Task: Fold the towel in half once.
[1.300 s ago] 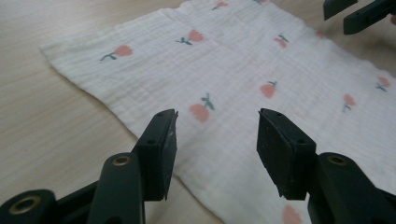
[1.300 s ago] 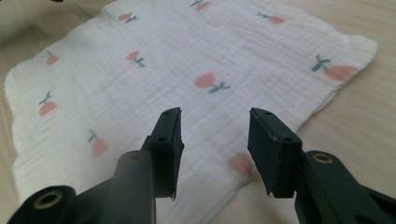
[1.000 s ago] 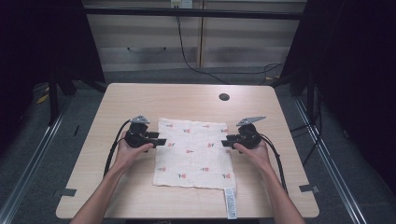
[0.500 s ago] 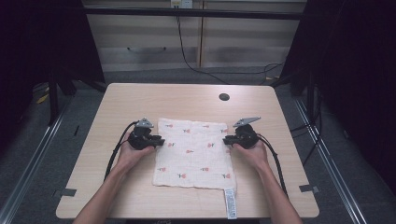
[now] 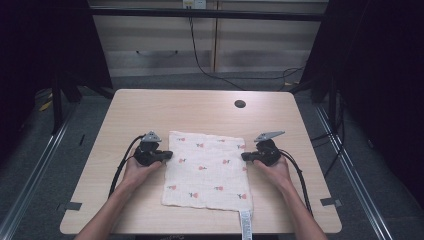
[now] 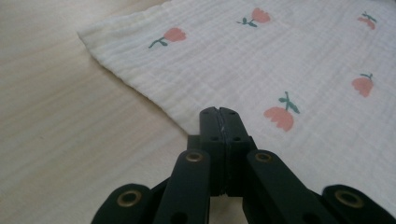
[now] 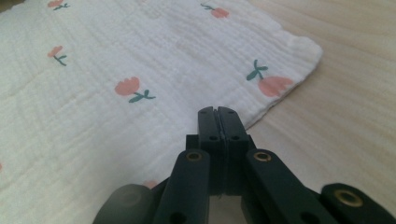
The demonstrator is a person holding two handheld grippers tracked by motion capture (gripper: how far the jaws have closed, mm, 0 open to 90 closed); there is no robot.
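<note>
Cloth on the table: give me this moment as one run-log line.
cloth: flat on table | left gripper: shut at cloth's left edge | right gripper: shut at its right edge | grip on fabric: cannot tell

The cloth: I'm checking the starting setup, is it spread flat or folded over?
Spread flat. The cloth lies as one open rectangle on the table, its printed side up, with no edge turned over.

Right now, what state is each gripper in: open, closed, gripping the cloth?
Left gripper: jaws just closed, tips at the cloth's edge; grip unclear.
Right gripper: the same, at the opposite edge.
</note>
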